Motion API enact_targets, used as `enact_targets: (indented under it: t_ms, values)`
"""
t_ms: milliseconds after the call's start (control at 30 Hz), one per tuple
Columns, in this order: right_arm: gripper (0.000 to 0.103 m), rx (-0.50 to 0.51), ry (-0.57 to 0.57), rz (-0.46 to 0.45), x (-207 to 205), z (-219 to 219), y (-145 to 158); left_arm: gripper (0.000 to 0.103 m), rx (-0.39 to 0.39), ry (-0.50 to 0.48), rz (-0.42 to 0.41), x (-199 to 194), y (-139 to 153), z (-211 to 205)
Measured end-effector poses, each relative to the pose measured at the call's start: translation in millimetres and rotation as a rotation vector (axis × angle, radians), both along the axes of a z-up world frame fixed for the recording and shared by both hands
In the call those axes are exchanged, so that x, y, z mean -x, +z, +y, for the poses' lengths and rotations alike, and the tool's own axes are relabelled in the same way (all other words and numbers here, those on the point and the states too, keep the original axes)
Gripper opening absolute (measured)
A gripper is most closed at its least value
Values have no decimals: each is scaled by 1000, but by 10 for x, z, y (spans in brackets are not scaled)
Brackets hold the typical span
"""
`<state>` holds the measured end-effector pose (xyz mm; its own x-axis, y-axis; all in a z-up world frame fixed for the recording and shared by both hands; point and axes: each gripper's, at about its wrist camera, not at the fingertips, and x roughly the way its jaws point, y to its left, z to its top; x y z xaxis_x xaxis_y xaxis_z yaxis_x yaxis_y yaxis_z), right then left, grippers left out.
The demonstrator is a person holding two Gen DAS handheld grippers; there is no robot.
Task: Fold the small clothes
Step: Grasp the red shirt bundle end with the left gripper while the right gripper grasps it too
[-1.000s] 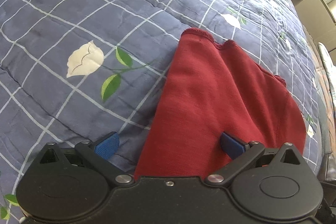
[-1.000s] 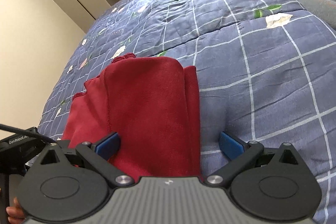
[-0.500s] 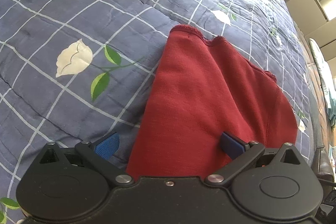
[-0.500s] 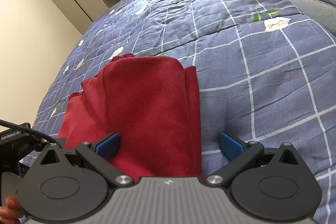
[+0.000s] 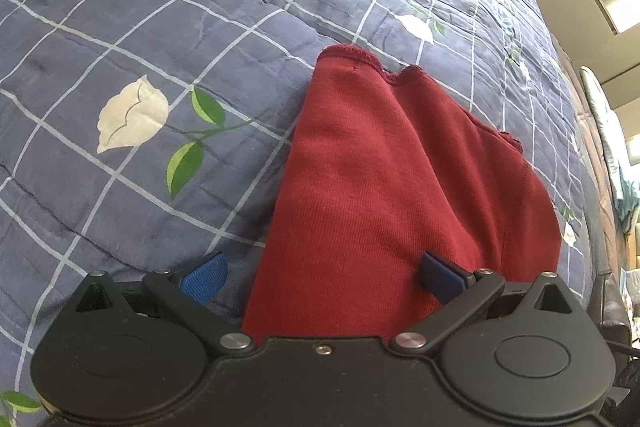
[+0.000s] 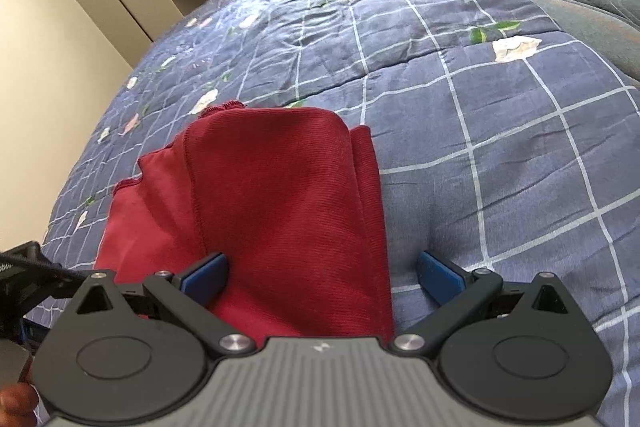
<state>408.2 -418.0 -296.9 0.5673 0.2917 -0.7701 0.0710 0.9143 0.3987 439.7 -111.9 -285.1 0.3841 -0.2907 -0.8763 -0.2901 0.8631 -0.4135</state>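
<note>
The red garment (image 5: 400, 195) is lying on the blue checked quilt (image 5: 140, 27), already doubled over itself, and from the left wrist view it is sitting right ahead of the left gripper (image 5: 320, 277), stretching away from between the spread fingers. Over the last second that gripper has been drifting slightly, so the cloth's near edge is now crossing closer to its left pad than before; the jaws are standing wide with nothing in them.

From the right wrist view, the same garment (image 6: 280, 207) is running forward from the right gripper (image 6: 322, 273), its folded edge falling just inside the right finger, bare quilt (image 6: 500, 167) beyond it. This gripper is also gaping wide and gripping nothing, and it has barely been shifting; the cloth itself has not moved. A fingertip (image 6: 16, 401) is peeking in at the lower left corner.

I would judge that one fold is done and both grippers are lining up on the near end for the next.
</note>
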Motion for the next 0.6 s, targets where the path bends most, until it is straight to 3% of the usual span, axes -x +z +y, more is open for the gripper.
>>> enact_targets:
  t_ms: [367, 600]
  values:
    - [103, -3, -67, 91, -57, 91, 67, 102, 45, -97, 5, -72, 14, -89]
    - [96, -11, -48, 80, -43, 174, 113, 101, 52, -141, -2, -77, 22, -94]
